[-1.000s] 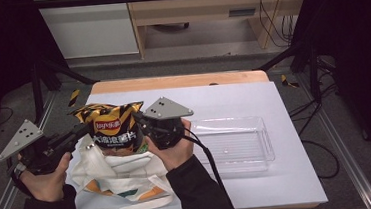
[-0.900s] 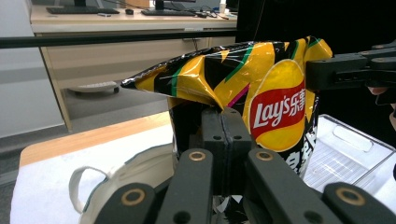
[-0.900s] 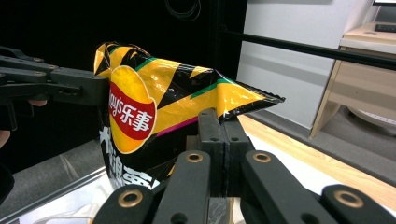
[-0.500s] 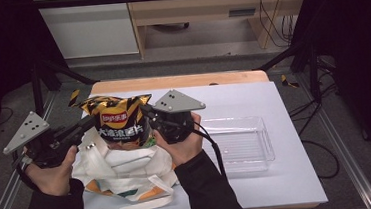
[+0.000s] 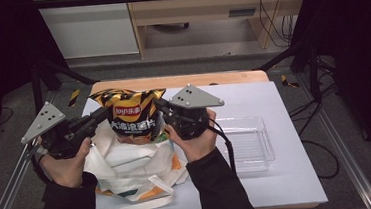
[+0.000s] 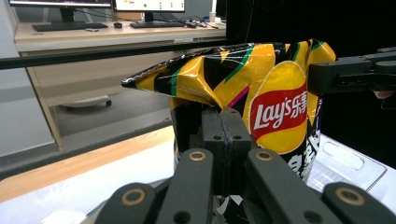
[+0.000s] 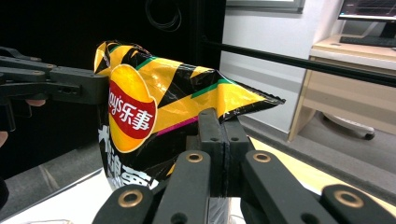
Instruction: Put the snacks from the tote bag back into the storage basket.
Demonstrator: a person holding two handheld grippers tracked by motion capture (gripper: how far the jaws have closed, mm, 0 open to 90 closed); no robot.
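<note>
A yellow-and-black Lay's chip bag (image 5: pixel 134 119) hangs upright in the air between my two grippers, above a white tote bag (image 5: pixel 128 164). My left gripper (image 5: pixel 105 113) is shut on the bag's left side edge. My right gripper (image 5: pixel 159 105) is shut on its right side edge. In the left gripper view the closed jaws (image 6: pixel 223 116) pinch the chip bag (image 6: pixel 275 107), and the other gripper (image 6: pixel 345 77) holds the far side. In the right gripper view the shut gripper (image 7: pixel 219 119) clamps the chip bag (image 7: pixel 154 107), with the left gripper (image 7: pixel 70 86) opposite.
The white tote bag lies crumpled on the white table (image 5: pixel 279 177) at front left, under the chip bag. A clear plastic tray (image 5: pixel 249 144) sits to the right of my right hand. A wooden strip (image 5: pixel 181 80) runs along the table's far edge.
Both grippers have carried the chip bag upward and toward the far side of the table. More of the bag now stands free above the tote bag.
</note>
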